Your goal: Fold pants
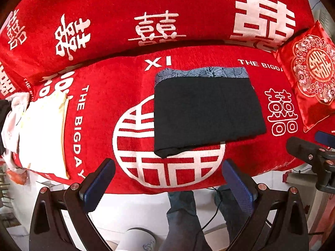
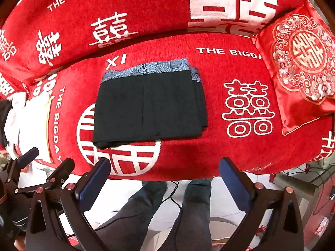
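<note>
The black pants [image 1: 205, 113] lie folded into a flat rectangle on the red sofa seat [image 1: 104, 96], on top of a blue patterned folded garment [image 1: 201, 72] whose far edge shows. In the right wrist view the black pants [image 2: 148, 106] sit the same way over the blue patterned garment [image 2: 150, 67]. My left gripper [image 1: 168, 167] hovers open in front of the seat edge, clear of the pants. My right gripper [image 2: 164, 166] is open too, held back from the seat with nothing between its fingers. Each gripper shows at the edge of the other's view.
A white folded cloth [image 1: 44, 133] lies at the left end of the seat. A red embroidered cushion [image 1: 309, 75] leans at the right end. The sofa back [image 1: 146, 10] rises behind. The person's legs [image 2: 188, 213] and a thin cable [image 2: 173, 196] are on the white floor below.
</note>
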Action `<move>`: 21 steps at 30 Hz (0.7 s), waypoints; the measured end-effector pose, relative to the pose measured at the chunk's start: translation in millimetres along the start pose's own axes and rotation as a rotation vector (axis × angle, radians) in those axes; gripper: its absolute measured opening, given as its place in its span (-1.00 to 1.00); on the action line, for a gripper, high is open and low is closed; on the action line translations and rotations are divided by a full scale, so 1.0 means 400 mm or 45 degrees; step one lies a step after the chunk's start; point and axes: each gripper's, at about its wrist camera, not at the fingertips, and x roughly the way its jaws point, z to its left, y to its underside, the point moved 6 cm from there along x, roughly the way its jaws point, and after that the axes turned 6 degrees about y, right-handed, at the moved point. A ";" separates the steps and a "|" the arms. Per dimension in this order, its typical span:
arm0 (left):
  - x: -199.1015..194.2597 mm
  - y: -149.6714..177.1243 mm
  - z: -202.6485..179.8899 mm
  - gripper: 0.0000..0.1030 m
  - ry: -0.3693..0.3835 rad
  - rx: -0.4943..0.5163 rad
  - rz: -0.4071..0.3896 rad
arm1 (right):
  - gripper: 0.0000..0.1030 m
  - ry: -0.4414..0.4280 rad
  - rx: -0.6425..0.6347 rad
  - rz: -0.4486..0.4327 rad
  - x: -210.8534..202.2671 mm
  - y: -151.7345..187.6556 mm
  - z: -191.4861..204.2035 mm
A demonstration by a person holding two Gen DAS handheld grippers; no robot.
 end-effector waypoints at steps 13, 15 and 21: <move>-0.023 0.009 -0.049 0.98 -0.074 -0.019 0.003 | 1.00 0.009 -0.083 0.000 -0.011 0.013 -0.014; -0.025 0.009 -0.048 0.98 -0.072 -0.025 0.002 | 1.00 0.014 -0.097 -0.005 -0.011 0.014 -0.012; -0.026 0.015 -0.047 0.98 -0.080 -0.022 0.013 | 1.00 0.020 -0.104 -0.014 -0.015 0.010 -0.009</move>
